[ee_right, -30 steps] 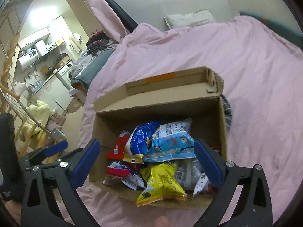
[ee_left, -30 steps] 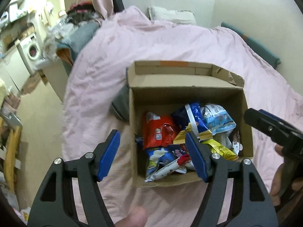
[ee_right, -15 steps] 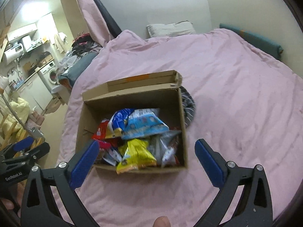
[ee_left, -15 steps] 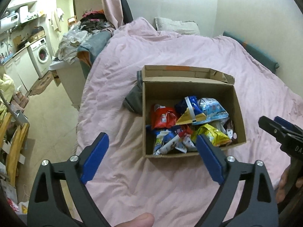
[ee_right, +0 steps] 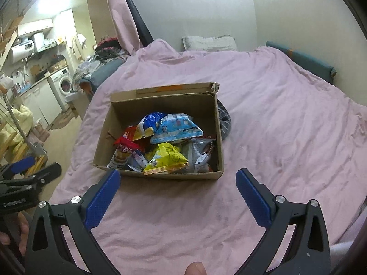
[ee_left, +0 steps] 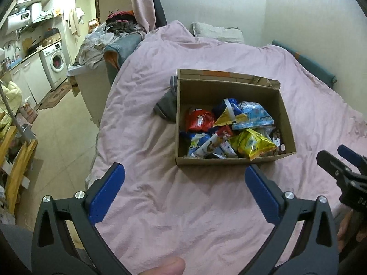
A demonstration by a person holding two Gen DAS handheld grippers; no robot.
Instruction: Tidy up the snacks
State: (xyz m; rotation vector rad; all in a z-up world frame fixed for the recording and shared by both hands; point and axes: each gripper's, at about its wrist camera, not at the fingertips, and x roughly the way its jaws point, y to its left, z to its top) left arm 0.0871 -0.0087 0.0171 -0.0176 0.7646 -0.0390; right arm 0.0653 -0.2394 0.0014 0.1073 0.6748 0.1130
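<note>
- Left wrist view: the left gripper (ee_left: 184, 178) hangs above the pink bedspread (ee_left: 206, 206) with its two blue-padded fingers (ee_left: 106, 192) spread wide and nothing between them; one open brown cardboard box (ee_left: 231, 160) sits on the bedspread ahead of it, well apart from both pads.
- Inside the box lies a loose heap of snack packets — one red bag (ee_left: 198, 120), one yellow bag (ee_left: 252, 143), one pale blue bag (ee_left: 252, 115) and one dark blue and yellow bag (ee_left: 227, 112) can be counted on top; the smaller wrappers beneath are too jumbled to count.
- One grey cloth (ee_left: 166, 105) is tucked against the box's left wall; one white washing machine (ee_left: 56, 63) stands in the kitchen corner at far left; the right gripper (ee_left: 339, 169) shows at the right edge.
- Right wrist view: the right gripper (ee_right: 177, 188) also hovers over the bedspread (ee_right: 286, 137), fingers wide apart and gripping nothing; the same single box (ee_right: 160, 174) lies just beyond its left pad (ee_right: 102, 198).
- Here the yellow bag (ee_right: 167, 158) rests at the near wall, the pale blue bag (ee_right: 176, 128) behind it; the left gripper (ee_right: 27, 171) appears at the left edge — whether open or closed cannot be told from here.
- One pale pillow (ee_right: 208, 43) lies at the head of the bed.
</note>
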